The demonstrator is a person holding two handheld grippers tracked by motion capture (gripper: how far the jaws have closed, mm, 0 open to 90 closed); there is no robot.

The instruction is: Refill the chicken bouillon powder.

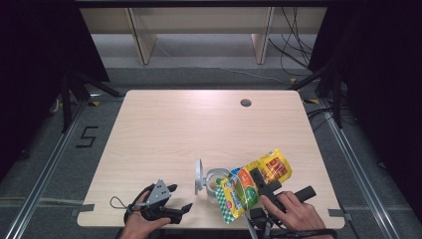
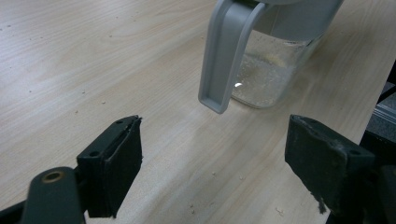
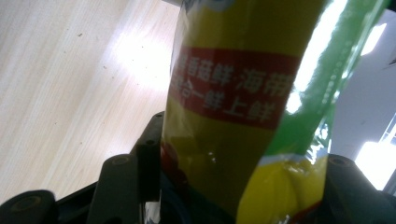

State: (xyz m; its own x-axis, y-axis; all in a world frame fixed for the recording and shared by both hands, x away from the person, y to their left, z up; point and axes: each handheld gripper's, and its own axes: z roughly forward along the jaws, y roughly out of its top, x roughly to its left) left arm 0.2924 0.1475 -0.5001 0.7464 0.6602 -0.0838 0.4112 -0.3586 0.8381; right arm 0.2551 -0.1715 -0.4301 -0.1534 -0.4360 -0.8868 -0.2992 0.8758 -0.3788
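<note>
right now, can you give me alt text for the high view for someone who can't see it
At the near edge of a pale wooden table, the right gripper holds a yellow and green packet tilted over a clear jar whose grey lid stands open. The left gripper rests open on the table beside the jar, in a person's hand.

Both grippers are black; the left gripper [image 1: 180,199] carries a grey three-cornered plate [image 1: 158,191] with small dark holes, a thin looped cable [image 1: 118,203] trailing left. Right gripper [image 1: 255,175] likewise black, T-shaped.
</note>
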